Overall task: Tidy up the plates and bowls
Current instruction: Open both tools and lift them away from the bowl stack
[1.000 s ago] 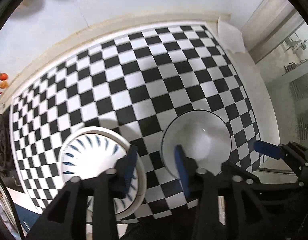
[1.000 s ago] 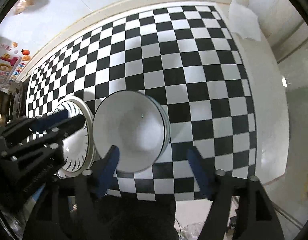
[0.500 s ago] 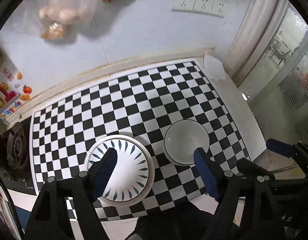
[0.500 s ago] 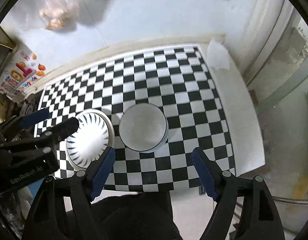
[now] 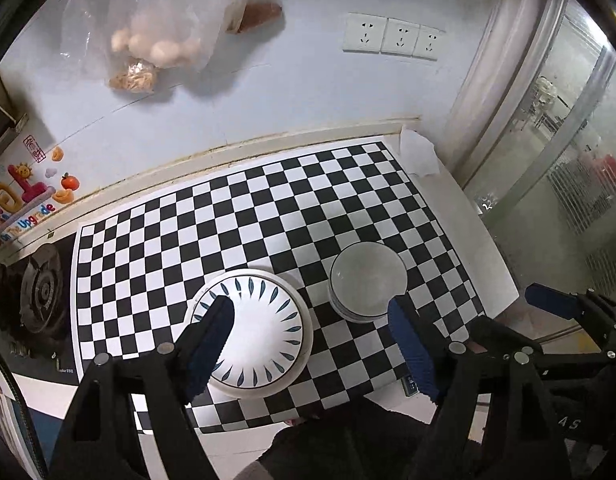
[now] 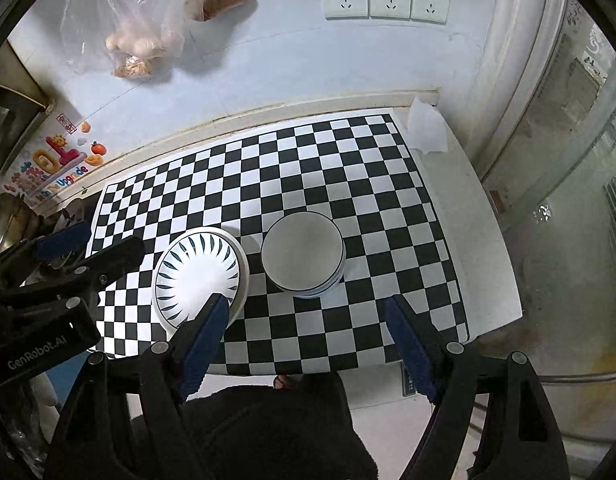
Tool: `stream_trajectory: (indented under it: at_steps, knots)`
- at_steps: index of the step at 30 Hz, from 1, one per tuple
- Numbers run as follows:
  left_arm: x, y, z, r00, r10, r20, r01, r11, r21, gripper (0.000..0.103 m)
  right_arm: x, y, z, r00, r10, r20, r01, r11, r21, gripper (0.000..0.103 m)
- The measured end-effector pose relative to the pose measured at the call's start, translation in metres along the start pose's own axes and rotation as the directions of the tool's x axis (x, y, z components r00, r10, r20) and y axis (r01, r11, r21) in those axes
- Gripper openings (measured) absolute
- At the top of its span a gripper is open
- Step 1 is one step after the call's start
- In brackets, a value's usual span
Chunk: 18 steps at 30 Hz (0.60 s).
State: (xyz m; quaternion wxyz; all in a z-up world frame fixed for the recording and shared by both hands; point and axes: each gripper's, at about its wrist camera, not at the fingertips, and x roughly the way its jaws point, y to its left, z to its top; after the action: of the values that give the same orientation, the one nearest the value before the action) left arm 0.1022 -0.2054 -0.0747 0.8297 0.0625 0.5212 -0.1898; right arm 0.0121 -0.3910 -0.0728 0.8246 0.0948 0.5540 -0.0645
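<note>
The jaws of the left gripper (image 5: 310, 322) are spread wide with nothing between them, their blue ribbed pads (image 5: 212, 332) set on black arms; they have just been opening, from the narrower stance seen 1 second ago. The jaws of the right gripper (image 6: 308, 328) are likewise parted and empty, having widened slightly.

A white glazed ceramic plate with a ring of dark blue petal strokes (image 5: 260, 332) is seen lying flat on the black-and-white chequered mat (image 5: 244, 216). It appears stacked on a wider white plate, whose rim shows beneath it. Just beside it, to its right and apart from it, a stack of plain white round bowls (image 5: 366, 282) stands upright; thin dark rim lines are visible in the right wrist view (image 6: 304, 254).

Compared with the earlier frames, both stacks are shown smaller and further off, and far more wall is now taken in. Neither stack has shifted on the mat.

The mat covers a pale countertop (image 6: 460, 216), with a crumpled white paper (image 6: 426, 130) at its far right corner. On the pale blue wall, 3 white sockets (image 6: 388, 0) are mounted, and clear plastic bags of eggs (image 5: 156, 40) hang at the left. Colourful stickers (image 5: 24, 196) and a black gas burner (image 5: 42, 290) are seen at the left, and a glass door (image 5: 568, 184) at the right.
</note>
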Motion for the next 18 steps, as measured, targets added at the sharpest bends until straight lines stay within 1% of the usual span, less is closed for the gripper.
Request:
stream_trajectory:
  at_steps: [7, 10, 14, 16, 17, 18]
  knots:
    - [0.003, 0.001, -0.003, 1.0, 0.005, -0.003, -0.005, 1.0, 0.005, 0.078, 0.006, -0.003, 0.001, 1.0, 0.003, -0.011, -0.003, 1.0, 0.016, 0.084]
    - [0.012, 0.002, -0.001, 1.0, -0.002, -0.02, 0.002, 1.0, 0.001, 0.078, 0.012, -0.003, 0.003, 1.0, 0.006, -0.02, -0.005, 1.0, 0.022, 0.085]
    - [0.038, 0.003, 0.002, 0.998, -0.051, -0.045, 0.05, 0.999, -0.017, 0.078, 0.025, -0.008, 0.005, 1.0, 0.005, -0.016, -0.005, 0.999, 0.039, 0.087]
    - [0.058, 0.001, 0.004, 0.996, -0.059, -0.069, 0.058, 0.998, -0.019, 0.078, 0.034, -0.014, 0.007, 1.0, -0.008, 0.028, 0.007, 0.999, 0.052, 0.091]
    - [0.071, 0.0, 0.006, 0.994, -0.066, -0.085, 0.064, 0.998, -0.024, 0.078, 0.041, -0.017, 0.008, 0.999, -0.019, 0.045, 0.017, 0.998, 0.056, 0.091]
    - [0.082, -0.001, 0.007, 0.993, -0.066, -0.102, 0.063, 0.998, -0.029, 0.078, 0.05, -0.022, 0.01, 0.999, -0.023, 0.042, 0.02, 0.998, 0.061, 0.091]
